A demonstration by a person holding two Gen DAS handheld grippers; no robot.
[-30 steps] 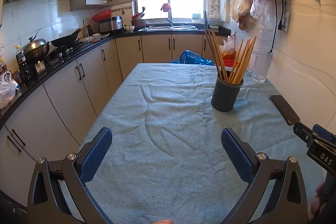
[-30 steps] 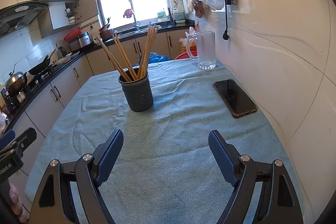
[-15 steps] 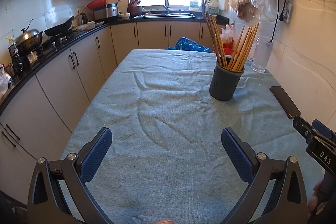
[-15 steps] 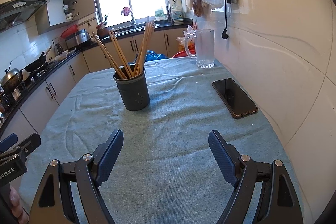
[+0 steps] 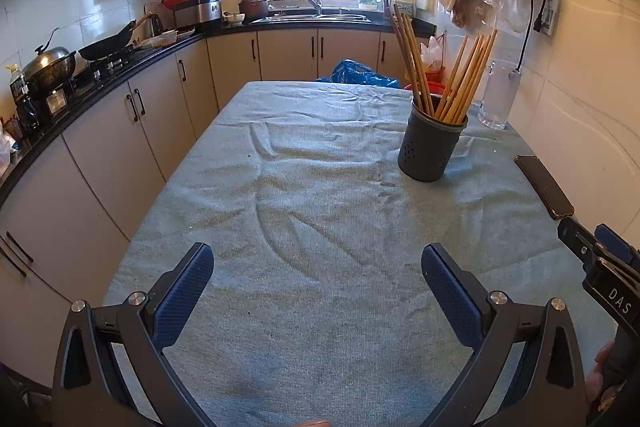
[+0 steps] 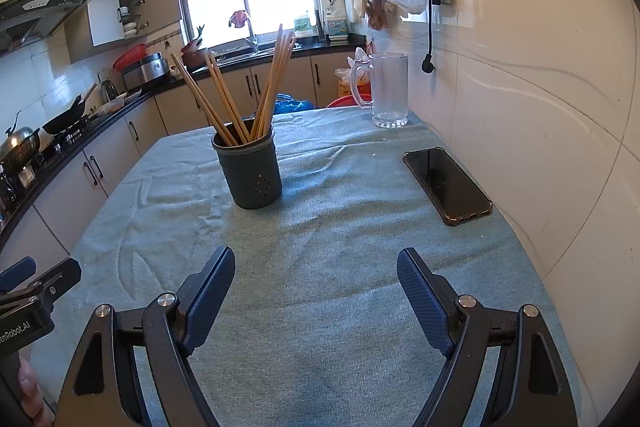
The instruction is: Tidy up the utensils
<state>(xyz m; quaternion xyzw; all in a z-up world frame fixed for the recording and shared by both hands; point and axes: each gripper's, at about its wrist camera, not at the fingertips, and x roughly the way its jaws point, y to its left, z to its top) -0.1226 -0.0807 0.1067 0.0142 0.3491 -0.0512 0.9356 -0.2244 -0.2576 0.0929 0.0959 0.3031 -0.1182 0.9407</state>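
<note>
Both my tools pulled back a bit since the earlier frames, so the holder reads slightly farther off; nothing on the surface itself shifted. Surface (image 5: 320,227) is covered by one wrinkled grey-green cloth. One dark grey perforated holder (image 6: 248,171) stands upright on it, right of centre in the left view, left of centre in the right view. Wooden chopsticks (image 6: 256,95) stand in it, fanned into two leaning clumps; roughly ten, exact count unclear. One black phone (image 6: 448,185) lies flat near the wall, well apart from the holder. One clear glass mug (image 6: 388,91) stands at the far corner beyond the phone. My left tool (image 5: 316,279) is spread wide, holding nothing, hovering over bare cloth near the front edge. My right tool (image 6: 316,279) is likewise spread wide and holding nothing. Writing: "DAS" on the right tool's body in the left view; "enRobot.AI", partly cut off, on the left tool's body in the right view.
</note>
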